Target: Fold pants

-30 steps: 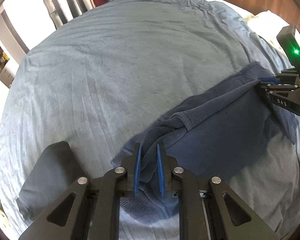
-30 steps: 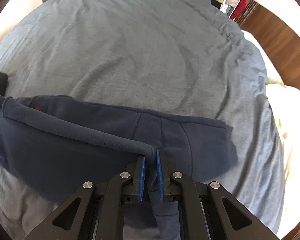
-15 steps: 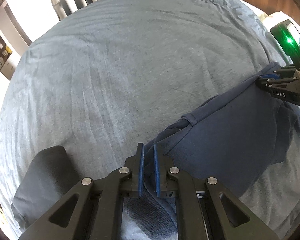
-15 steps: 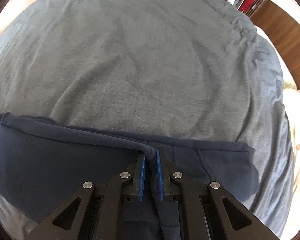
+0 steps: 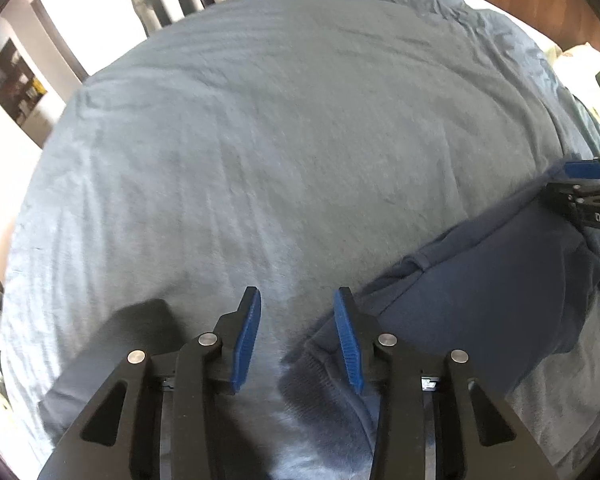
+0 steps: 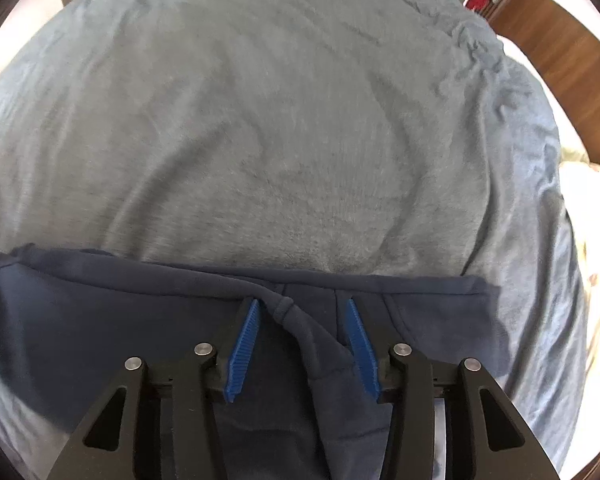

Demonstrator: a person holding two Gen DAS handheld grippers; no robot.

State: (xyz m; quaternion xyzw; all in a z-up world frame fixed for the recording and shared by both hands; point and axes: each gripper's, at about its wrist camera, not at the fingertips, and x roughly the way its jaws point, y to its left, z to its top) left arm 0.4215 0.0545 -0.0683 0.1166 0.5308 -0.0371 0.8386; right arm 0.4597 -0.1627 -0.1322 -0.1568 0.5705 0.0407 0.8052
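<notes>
As both pairs of jaws part, the pants (image 5: 500, 280) are being let go onto the bed (image 5: 280, 140), so EARLIER the pinched edge hung between blue pads and now it lies loose: a fold looks just laid down and released.

Left hand-held gripper (image 5: 298, 336): half a second ago its pads were pressed on the fabric edge; now the jaws are opening and stand spread. Between them is mostly bare bedsheet, while a ribbed cuff or hem of the pants sits low between the jaws, against the right pad and under that finger. No pad presses on the cloth. From there the pants run away up and to the right of this gripper, toward the other one at the frame's right edge.

Right hand-held gripper (image 6: 302, 340): its jaws are opening too, and stand apart. A thick rolled ridge of the pants (image 6: 100, 320) lies between the pads, slanting from near the left tip down toward the right pad; neither pad squeezes it, though it brushes the right one low down. The garment spreads flat under and to both sides of this gripper, its far edge just beyond the fingertips, with open bed ahead.

By my judgement the fold holds its line, and the next step would be regrasping for another fold.
</notes>
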